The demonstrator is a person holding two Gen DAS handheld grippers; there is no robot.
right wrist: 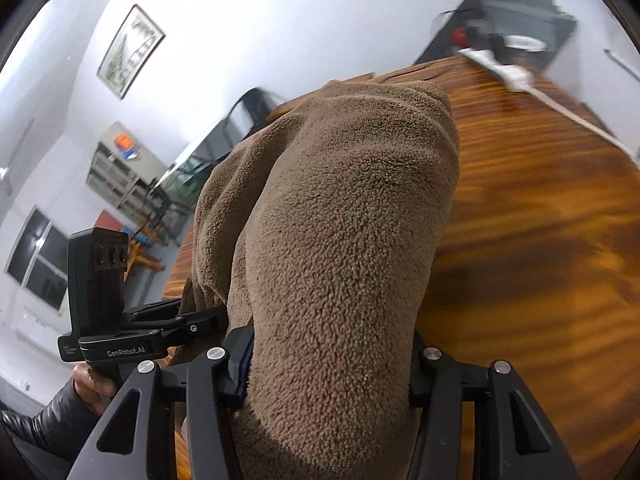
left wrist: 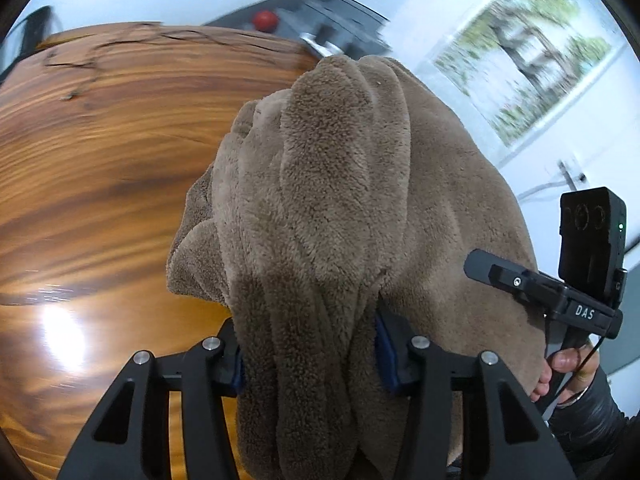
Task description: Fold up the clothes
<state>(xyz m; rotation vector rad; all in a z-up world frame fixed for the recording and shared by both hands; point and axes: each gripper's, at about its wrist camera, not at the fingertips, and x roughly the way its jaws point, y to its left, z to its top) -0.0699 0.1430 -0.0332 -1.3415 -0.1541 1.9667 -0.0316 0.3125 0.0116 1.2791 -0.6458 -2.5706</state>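
Observation:
A thick brown fleece garment (left wrist: 340, 200) is bunched up and lifted above the wooden table (left wrist: 100, 152). My left gripper (left wrist: 308, 356) is shut on a thick fold of it, the blue pads pressing both sides. In the right wrist view the same brown fleece garment (right wrist: 340, 240) fills the middle, and my right gripper (right wrist: 332, 364) is shut on another fold of it. The right gripper (left wrist: 520, 284) shows at the garment's right edge in the left wrist view, held by a hand (left wrist: 560, 372). The left gripper (right wrist: 152, 332) shows at the left of the right wrist view.
The wooden table (right wrist: 540, 240) is glossy with a bright glare patch. A white power strip (right wrist: 504, 66) with a cord lies at its far edge. Dark equipment with a red knob (left wrist: 264, 20) stands beyond the table. A framed picture (left wrist: 520, 52) hangs on the white wall.

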